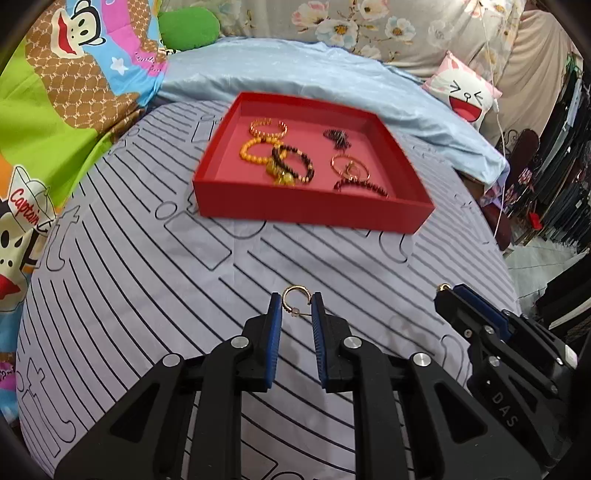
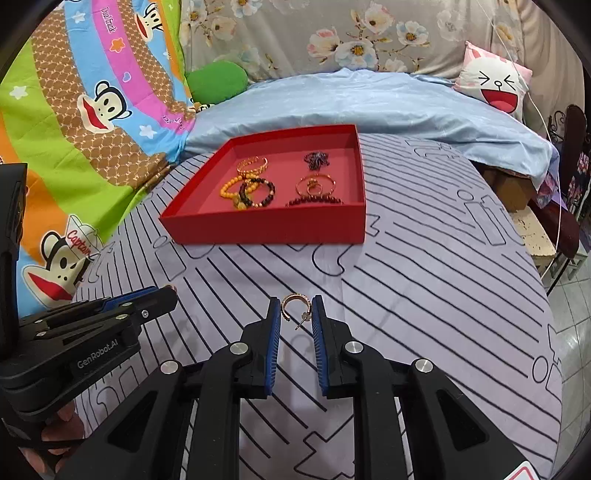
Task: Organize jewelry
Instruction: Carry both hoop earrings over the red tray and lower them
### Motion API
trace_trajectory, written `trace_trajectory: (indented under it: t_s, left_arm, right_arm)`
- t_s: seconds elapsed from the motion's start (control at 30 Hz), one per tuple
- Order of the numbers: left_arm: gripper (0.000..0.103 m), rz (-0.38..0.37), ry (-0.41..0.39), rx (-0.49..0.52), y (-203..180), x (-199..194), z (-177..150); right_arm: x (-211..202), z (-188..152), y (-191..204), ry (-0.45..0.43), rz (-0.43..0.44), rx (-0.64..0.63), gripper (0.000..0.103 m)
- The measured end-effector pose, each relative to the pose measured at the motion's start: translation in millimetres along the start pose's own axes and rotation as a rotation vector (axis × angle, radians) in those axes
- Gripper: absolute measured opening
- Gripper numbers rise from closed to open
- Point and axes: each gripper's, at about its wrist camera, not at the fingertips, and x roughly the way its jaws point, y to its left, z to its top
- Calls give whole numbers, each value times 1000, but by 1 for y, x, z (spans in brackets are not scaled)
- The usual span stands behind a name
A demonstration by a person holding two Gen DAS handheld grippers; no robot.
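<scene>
Setting: a home, most likely a bedroom or living space with a bed or sofa. Work surface is soft and covered by a grey striped sheet (image 2: 424,258). Behind it lies a light blue quilt (image 2: 369,99), backed by floral fabric (image 2: 351,33). To the left, a bright cartoon-monkey blanket (image 2: 92,110) and a green cushion (image 2: 218,81). At right, a pink pillow with a laughing face (image 2: 495,86). Tiled floor (image 2: 569,306) shows at the far right edge, with a dark metal chair (image 2: 572,177) and a low stool (image 2: 532,232). Clothes (image 1: 569,147) appear to hang at the right in the left wrist view.
</scene>
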Motion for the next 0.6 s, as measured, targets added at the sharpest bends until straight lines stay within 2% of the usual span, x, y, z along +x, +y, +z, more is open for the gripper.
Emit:
trace_trajectory:
  t_s: [0.27, 0.6]
  left_arm:
    - [16, 15, -41, 13, -5, -11, 20]
    - [16, 49, -82, 41, -13, -5, 59]
  right_arm:
    - [-4, 24, 5, -46, 15, -7, 16]
    - [5, 58, 13, -97, 16, -30, 16]
